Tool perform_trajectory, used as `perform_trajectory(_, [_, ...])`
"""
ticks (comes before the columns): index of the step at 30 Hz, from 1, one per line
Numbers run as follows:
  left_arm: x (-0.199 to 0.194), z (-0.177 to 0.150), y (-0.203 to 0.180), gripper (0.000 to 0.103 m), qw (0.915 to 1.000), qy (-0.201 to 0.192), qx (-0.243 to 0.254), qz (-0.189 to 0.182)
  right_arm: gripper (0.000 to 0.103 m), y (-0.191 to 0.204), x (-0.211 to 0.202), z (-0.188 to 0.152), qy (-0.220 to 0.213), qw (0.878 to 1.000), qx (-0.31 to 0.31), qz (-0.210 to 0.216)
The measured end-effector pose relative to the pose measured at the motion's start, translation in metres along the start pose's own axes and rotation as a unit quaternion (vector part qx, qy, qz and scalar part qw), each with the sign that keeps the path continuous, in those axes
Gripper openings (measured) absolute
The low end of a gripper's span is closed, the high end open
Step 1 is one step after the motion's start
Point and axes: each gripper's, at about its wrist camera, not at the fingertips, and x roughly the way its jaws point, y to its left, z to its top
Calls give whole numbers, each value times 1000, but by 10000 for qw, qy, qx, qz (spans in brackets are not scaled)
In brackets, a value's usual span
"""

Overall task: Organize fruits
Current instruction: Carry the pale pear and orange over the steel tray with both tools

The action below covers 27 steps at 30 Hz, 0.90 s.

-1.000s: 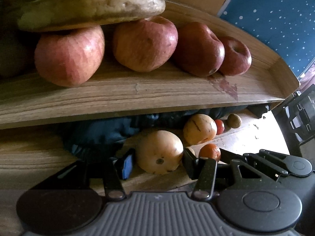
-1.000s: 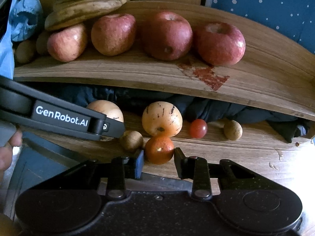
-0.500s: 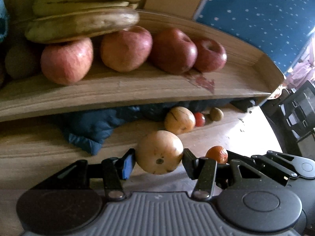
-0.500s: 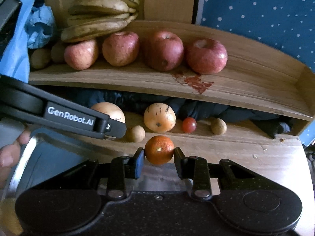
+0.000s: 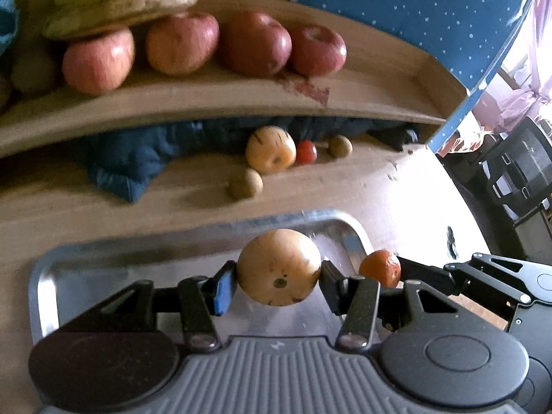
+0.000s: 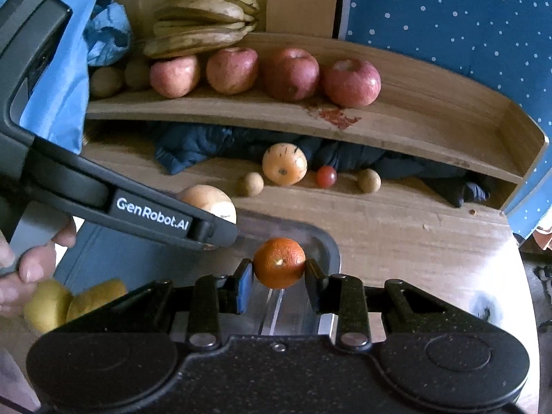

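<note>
My left gripper (image 5: 278,277) is shut on a pale yellow round fruit (image 5: 278,267) and holds it over a metal tray (image 5: 103,258). My right gripper (image 6: 278,272) is shut on a small orange (image 6: 279,262) above the tray's far right corner (image 6: 327,245). The orange also shows in the left wrist view (image 5: 379,268), right of the yellow fruit. The left gripper's body (image 6: 103,200) crosses the right wrist view with the yellow fruit (image 6: 210,201) behind it. Two yellow fruits (image 6: 69,302) lie in the tray at the left.
A wooden shelf (image 6: 414,103) holds several red apples (image 6: 289,72), bananas (image 6: 203,17) and kiwis (image 6: 107,81). Under it on the table lie another yellow fruit (image 6: 284,164), a cherry tomato (image 6: 326,176), two small brown fruits (image 6: 252,184) and a dark blue cloth (image 6: 193,145).
Both grippers have pulled back from under the shelf toward me, each carrying its fruit. The tray has come into view beneath them.
</note>
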Motion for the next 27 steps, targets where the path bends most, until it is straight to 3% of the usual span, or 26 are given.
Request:
perform_trajectory(16, [-7, -42, -18, 56, 9992, 120, -221, 299, 34, 3, -25, -52, 236, 9985, -303, 393])
perform_trajectory(27, [-5, -59, -31, 56, 9984, 201, -185, 487, 34, 3, -28, -66, 347, 9964, -438, 645])
